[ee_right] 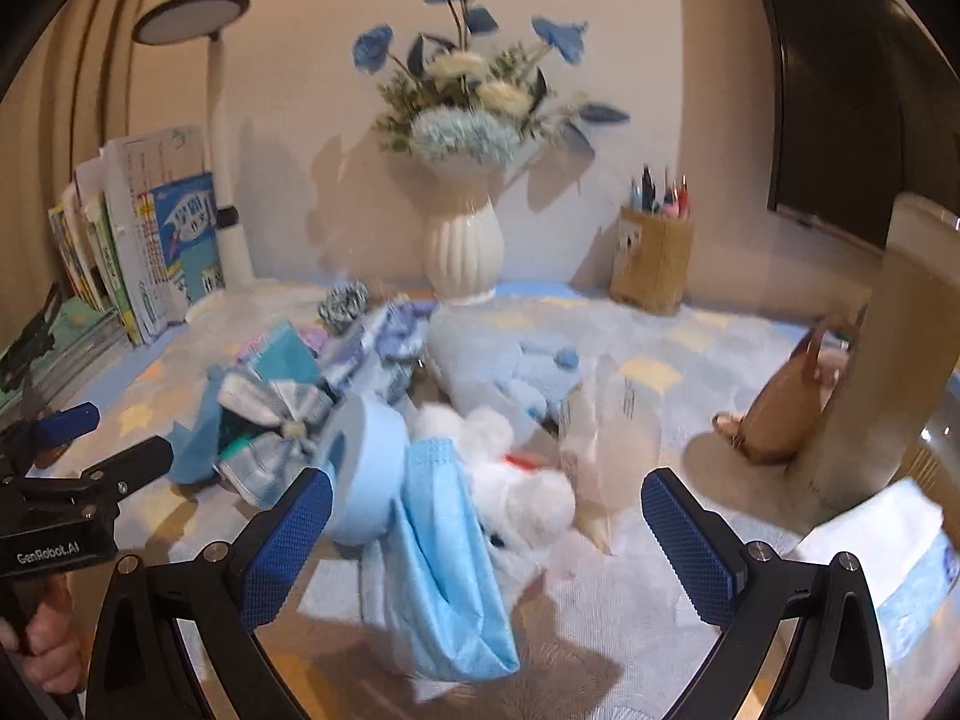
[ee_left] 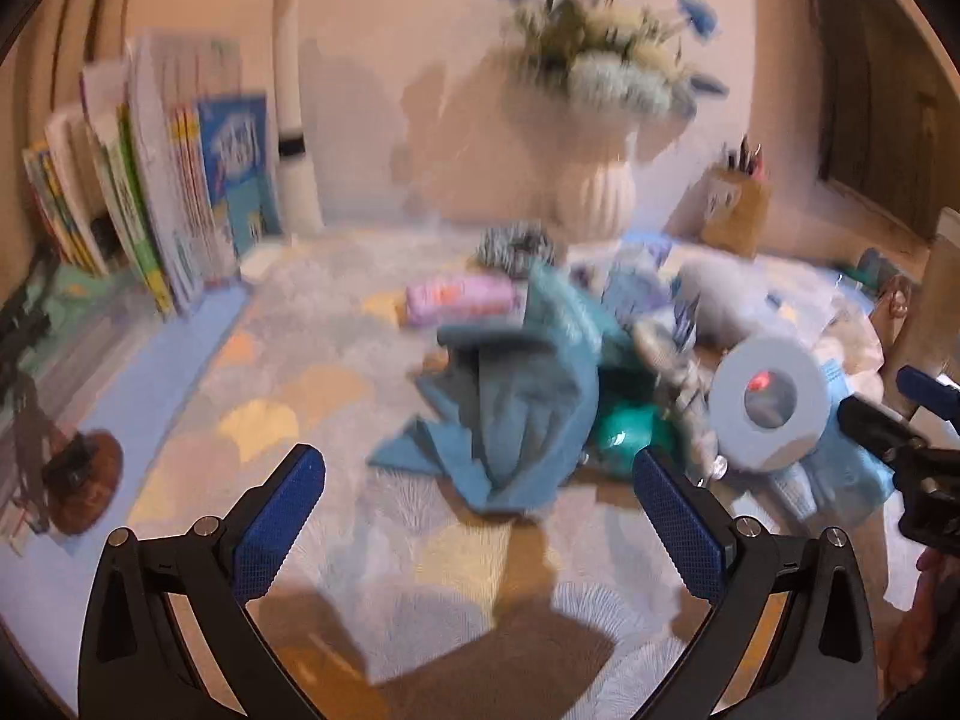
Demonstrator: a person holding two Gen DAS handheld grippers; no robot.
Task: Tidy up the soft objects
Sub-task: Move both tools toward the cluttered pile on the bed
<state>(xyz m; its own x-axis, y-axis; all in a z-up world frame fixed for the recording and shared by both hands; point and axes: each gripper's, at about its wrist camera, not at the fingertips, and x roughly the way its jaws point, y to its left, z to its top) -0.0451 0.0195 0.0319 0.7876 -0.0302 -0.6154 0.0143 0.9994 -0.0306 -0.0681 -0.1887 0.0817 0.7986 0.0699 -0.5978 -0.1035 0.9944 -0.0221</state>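
A pile of soft things lies mid-table. In the left wrist view a crumpled blue cloth (ee_left: pixel 516 402) sits just ahead of my open left gripper (ee_left: pixel 480 474), with a paper roll (ee_left: pixel 771 402) to its right and a pink pack (ee_left: pixel 459 297) behind. In the right wrist view my right gripper (ee_right: pixel 486 498) is open above a blue face mask (ee_right: pixel 447 564). A white plush toy (ee_right: pixel 516 480) and the roll (ee_right: pixel 366 468) lie just beyond it. A light blue plush (ee_right: pixel 516 372) rests further back. Nothing is held.
A white vase (ee_right: pixel 462 252) of blue flowers stands at the back wall, with a pen holder (ee_right: pixel 654 264) to its right. Books (ee_left: pixel 174 204) and a lamp post line the left. A tan bag (ee_right: pixel 786 402) and a pillar stand at the right.
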